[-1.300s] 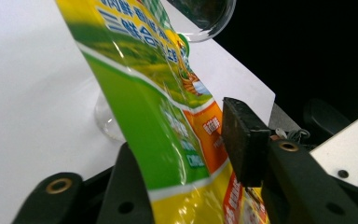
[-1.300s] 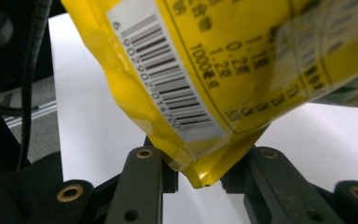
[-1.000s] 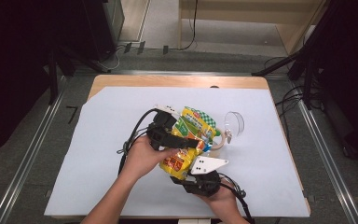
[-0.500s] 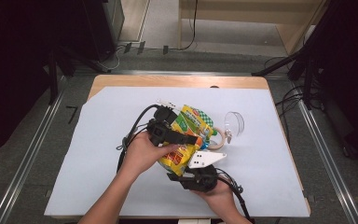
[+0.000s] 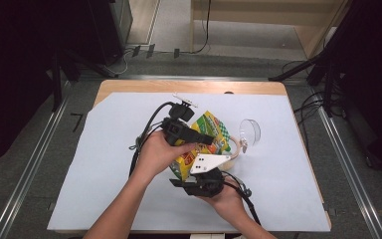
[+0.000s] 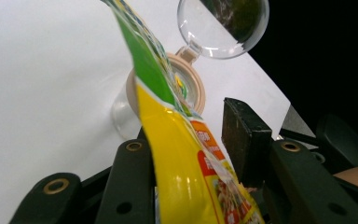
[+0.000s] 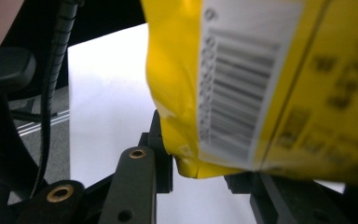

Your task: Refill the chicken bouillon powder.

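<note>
A yellow and green snack pouch [image 5: 214, 130] hangs in the air between both grippers, above the white sheet [image 5: 104, 174]. My left gripper [image 5: 206, 140] grips it from the left near the top; its jaws have just been closing, with the pouch [image 6: 182, 154] between them. My right gripper [image 5: 191, 168], under its grey plate, holds the pouch's bottom corner [image 7: 191, 158]; its jaws have just been opening a little, with the corner still between them. Behind the pouch stands a clear jar with a beige rim [image 6: 186, 88], its clear lid [image 5: 250, 132] flipped open.
The white sheet covers a wooden table [image 5: 189, 87] with metal rails along both sides. Black cables [image 5: 144, 137] trail from the left gripper across the sheet. Another cable [image 5: 246, 201] runs from the right gripper to the front edge.
Both hands have risen a little and carried the pouch with them. The pouch now stands steeper, closer to the jar.
</note>
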### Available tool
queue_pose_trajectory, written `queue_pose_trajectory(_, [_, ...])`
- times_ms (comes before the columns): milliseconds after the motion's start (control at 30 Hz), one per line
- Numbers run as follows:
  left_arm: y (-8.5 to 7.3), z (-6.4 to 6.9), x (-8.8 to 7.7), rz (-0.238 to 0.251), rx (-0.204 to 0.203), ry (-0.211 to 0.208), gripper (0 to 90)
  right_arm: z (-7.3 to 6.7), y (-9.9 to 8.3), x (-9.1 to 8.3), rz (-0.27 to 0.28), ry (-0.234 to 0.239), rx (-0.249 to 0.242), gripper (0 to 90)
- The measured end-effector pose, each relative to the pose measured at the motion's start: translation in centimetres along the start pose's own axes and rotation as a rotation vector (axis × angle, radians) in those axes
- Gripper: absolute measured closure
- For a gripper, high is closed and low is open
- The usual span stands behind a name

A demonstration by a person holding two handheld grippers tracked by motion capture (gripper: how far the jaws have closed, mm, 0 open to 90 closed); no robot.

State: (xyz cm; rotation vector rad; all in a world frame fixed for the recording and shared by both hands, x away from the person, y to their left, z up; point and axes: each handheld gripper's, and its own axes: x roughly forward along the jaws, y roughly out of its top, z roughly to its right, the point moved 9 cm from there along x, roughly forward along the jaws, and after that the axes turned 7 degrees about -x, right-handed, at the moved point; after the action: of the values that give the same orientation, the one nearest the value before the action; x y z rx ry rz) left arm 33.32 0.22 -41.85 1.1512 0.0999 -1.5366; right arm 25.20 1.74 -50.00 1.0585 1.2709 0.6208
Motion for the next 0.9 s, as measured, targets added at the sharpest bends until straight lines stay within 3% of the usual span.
queue_pose_trajectory(100, [0.1,0.3,-0.1,0.014,0.004,-0.009,66.1,0.2,0.3,0.3,0.030,-0.004,0.011,67.2])
queue_pose_trajectory(200, [0.3,0.6,-0.1,0.042,0.042,-0.002,67.7,0.6,0.3,0.4,0.030,-0.029,0.010,67.3])
queue_pose_trajectory(333, [0.4,0.8,-0.4,0.055,0.047,-0.017,69.9,0.7,0.4,0.3,0.040,-0.035,0.022,68.1])
queue_pose_trajectory(467, [0.3,0.4,-0.5,0.055,0.062,0.018,69.9,0.5,0.8,0.3,0.040,-0.018,0.062,68.2])
queue_pose_trajectory(633, [0.6,-0.1,-0.5,0.043,0.029,-0.007,69.7,0.4,1.1,0.6,0.013,-0.017,0.065,67.7])
queue_pose_trajectory(767, [1.4,-0.6,-0.4,0.002,-0.015,-0.046,69.7,0.6,1.4,0.2,0.008,-0.012,0.049,67.1])
queue_pose_trajectory(867, [2.0,-0.7,-0.6,0.001,-0.033,-0.047,72.5,0.9,1.7,0.1,-0.003,-0.015,0.018,65.3])
queue_pose_trajectory(900, [2.2,-0.6,-0.7,0.008,-0.021,-0.039,73.8,1.1,1.8,0.1,0.000,-0.025,0.003,65.5])
